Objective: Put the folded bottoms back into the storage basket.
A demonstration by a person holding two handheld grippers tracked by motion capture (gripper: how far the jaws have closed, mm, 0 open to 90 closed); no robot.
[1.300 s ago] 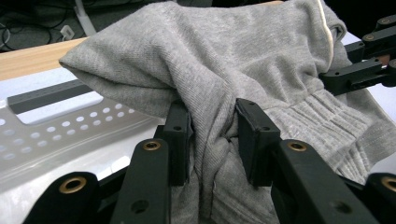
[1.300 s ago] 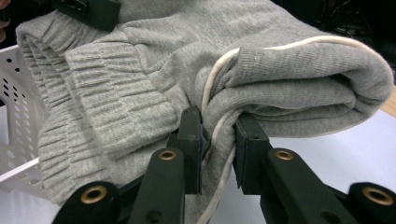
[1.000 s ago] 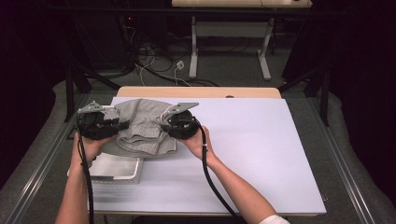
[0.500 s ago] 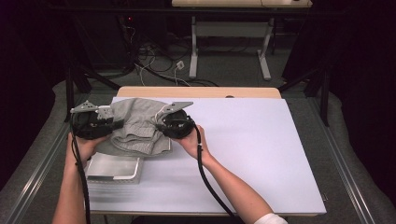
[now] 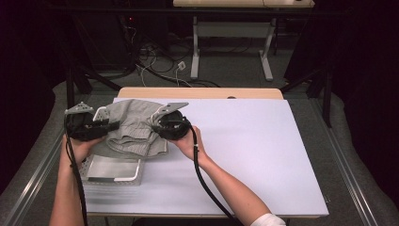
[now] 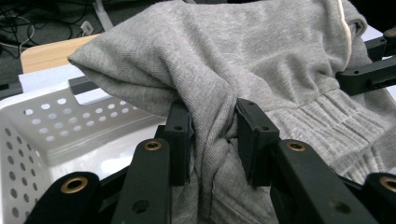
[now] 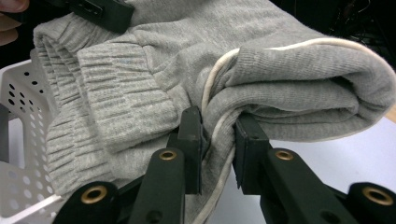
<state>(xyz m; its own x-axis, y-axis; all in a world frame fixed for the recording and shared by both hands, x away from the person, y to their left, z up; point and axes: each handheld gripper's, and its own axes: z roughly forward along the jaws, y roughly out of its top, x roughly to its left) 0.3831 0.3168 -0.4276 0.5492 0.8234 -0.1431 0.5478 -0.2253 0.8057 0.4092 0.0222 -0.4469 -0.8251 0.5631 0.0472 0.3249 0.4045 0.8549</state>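
Hanging between the two grippers, the grey knit garment [image 5: 134,129] is held up just above the white perforated basket [image 5: 113,170], which sits at the near left part of the white table top [image 5: 263,150]. The left gripper [image 5: 107,126] has its jaws closed on a bunched fold of the fabric, as the left gripper view [image 6: 212,140] shows, with the basket's wall just beside and below that fold. The right gripper [image 5: 157,127] is clamped on another fold that carries a pale piped edge [image 7: 217,140], on the side of the garment farther from the basket's outer wall. The ribbed cuffs [image 7: 116,88] droop toward the basket.
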